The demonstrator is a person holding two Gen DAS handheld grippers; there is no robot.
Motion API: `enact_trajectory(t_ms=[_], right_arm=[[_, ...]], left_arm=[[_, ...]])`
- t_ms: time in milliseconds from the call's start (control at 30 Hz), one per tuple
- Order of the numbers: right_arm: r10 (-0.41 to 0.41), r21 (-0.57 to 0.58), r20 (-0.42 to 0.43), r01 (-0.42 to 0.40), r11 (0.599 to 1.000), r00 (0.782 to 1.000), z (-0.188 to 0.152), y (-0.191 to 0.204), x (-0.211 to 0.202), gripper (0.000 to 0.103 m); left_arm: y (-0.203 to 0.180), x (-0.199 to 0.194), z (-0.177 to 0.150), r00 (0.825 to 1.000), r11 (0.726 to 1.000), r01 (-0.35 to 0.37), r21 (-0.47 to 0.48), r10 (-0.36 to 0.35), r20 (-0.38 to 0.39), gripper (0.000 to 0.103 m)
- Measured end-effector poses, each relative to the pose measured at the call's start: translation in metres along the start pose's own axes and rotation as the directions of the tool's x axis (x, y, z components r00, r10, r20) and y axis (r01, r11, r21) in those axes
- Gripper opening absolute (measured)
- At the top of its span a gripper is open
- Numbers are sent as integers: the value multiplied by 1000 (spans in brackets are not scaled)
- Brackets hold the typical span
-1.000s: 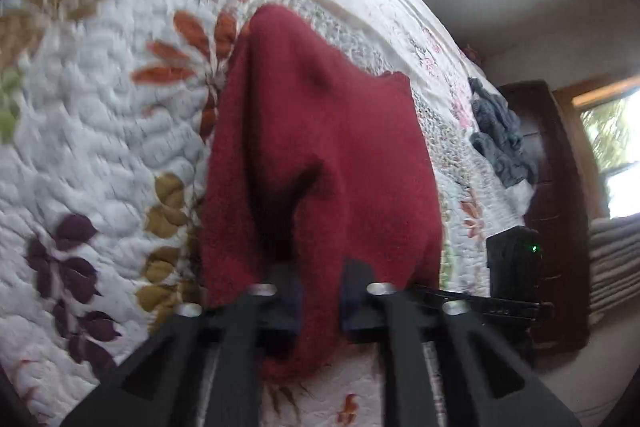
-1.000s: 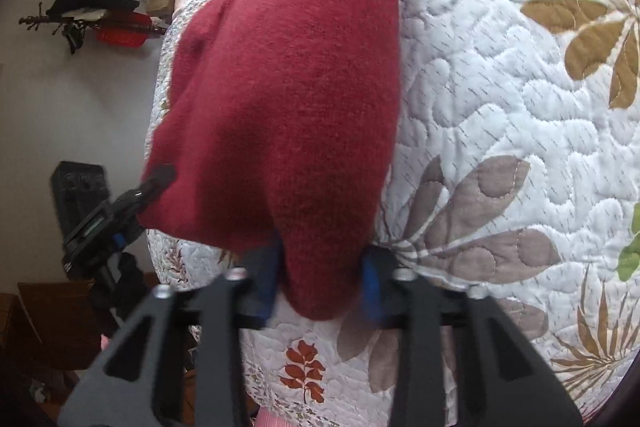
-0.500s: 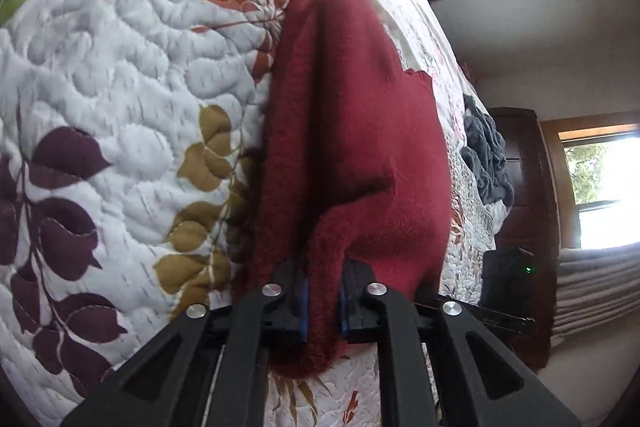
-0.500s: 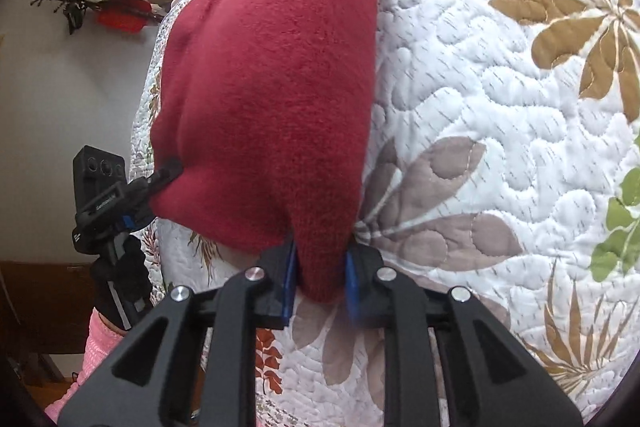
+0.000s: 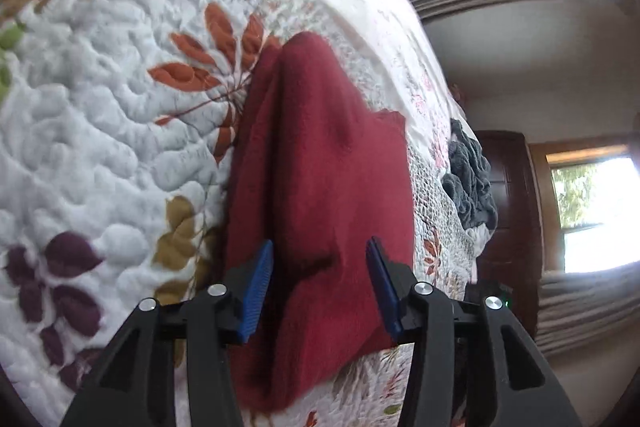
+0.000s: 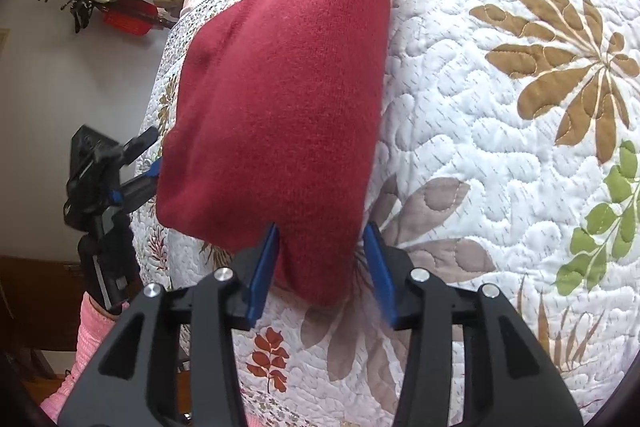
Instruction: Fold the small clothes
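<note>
Left wrist view: both grippers, left gripper (image 5: pixel 320 287) and right gripper (image 6: pixel 322 267), gape wide around fuzzy red knit garment (image 5: pixel 320 167) on puffy quilt (image 5: pixel 100 147)

Quilt (image 5: pixel 100 147): blurred in the left view, cut off by frame edges.
Grey cloth (image 5: pixel 472 179): small, kind unclear.
Wall items (image 6: pixel 104 3): too small to identify.

Both wrist cams sit low and close, looking along my fingers across the white leaf-patterned quilt (image 5: pixel 100 147). They share the folded dark red knit garment (image 5: pixel 320 167) from opposite near corners. My left gripper (image 6: pixel 138 167) shows at the right cam's left edge.
</note>
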State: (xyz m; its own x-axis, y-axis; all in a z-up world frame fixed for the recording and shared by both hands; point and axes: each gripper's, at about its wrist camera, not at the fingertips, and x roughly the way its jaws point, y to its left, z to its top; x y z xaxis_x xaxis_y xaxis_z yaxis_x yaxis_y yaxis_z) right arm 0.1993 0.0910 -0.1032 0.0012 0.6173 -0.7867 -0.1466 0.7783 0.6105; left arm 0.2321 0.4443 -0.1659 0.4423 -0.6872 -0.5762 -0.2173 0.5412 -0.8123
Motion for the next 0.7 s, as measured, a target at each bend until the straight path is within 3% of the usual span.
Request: enact_trajectory(t_ms=[133,167,333,433,500,567,633,700], right_arm=[[-8,-4,-6,8,1000,1000,1,2,5,44],[-12,-8,-6,12,1000,1000,0,3,5,44],[-13,-13,-5,13,1000,1000,1,3,6,44],[-23,-12,-8,23,1000,1000,1,5,9,43],[-31,-15,-8,31,999,999,1,7,10,43],[-28,-14,-6,28,1000,1000,2,8,8,44],[-27,-24,10,27,999,1000,4,10,2,44],[-19,-25,28,20,999,999,6,10,-4,46]], left_arm=[[-1,5,8,999,1000,6,-17,-5,41,15],[-4,1,8,998,1000,-5,-4,6,59,12],[14,-6,14,990,993,-114,22,112,82,10],[17,-3,14,993,994,-101,36,98,62,10],[12,-9,13,995,996,-86,38,84,59,12],[6,-18,11,993,994,-98,45,94,77,21],[4,-31,11,989,991,-109,77,101,110,43],[4,-38,15,982,983,-151,102,137,126,55]])
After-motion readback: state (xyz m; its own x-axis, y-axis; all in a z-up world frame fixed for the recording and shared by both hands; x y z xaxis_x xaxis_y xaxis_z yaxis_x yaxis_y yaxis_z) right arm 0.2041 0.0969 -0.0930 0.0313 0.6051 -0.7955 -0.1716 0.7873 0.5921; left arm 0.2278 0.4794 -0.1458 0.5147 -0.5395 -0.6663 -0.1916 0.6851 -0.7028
